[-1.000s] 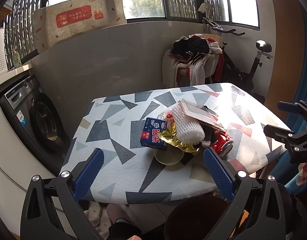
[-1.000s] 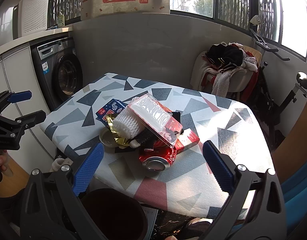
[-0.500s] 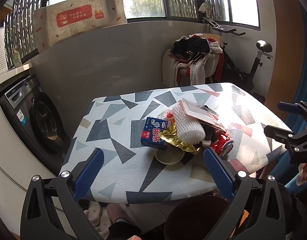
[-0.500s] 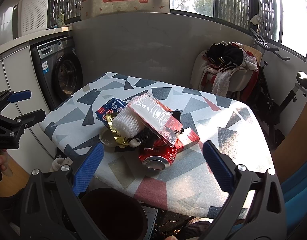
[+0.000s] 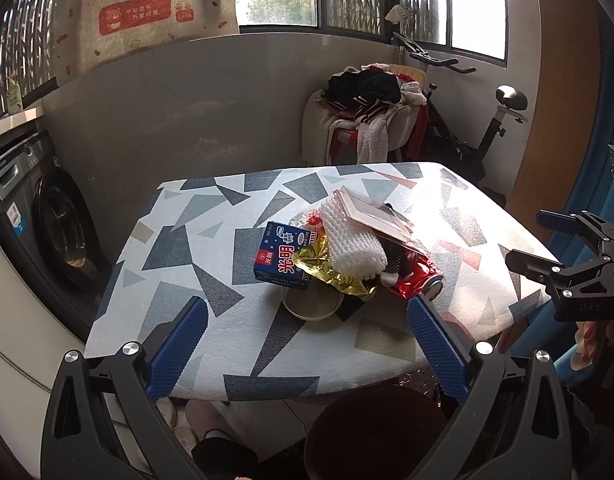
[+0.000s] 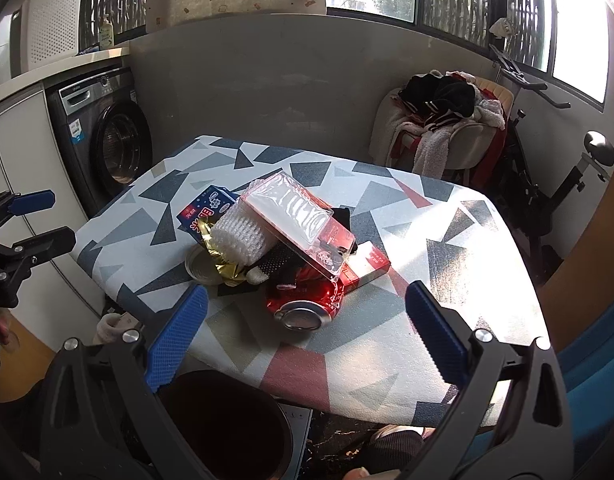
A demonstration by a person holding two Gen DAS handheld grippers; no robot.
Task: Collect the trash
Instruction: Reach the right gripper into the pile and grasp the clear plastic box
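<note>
Trash lay heaped in the middle of a table covered in a grey, blue and white triangle print, straight ahead of both grippers and beyond their fingertips. In the heap, a blue milk carton sat on the left gripper's near-left side, touching crumpled gold foil and overhanging a shallow round dish nearest that gripper. A white foam net sleeve rested on the foil, and a clear plastic tray lay tilted across the top of the pile. A crushed red can pointed its open end toward the right gripper, with a red flat box just beyond it and partly under the tray.

The left gripper was spread wide and held nothing, its blue pads apart over the near table edge. The right gripper was equally wide open and empty; seen from the left camera it hung off to the far right, beside the table corner.

Below both grippers, against the near table edge, stood a dark round bin. Farther off, a washing machine stood to the left, a chair piled with clothes behind the table, and an exercise bike to the right of that.
</note>
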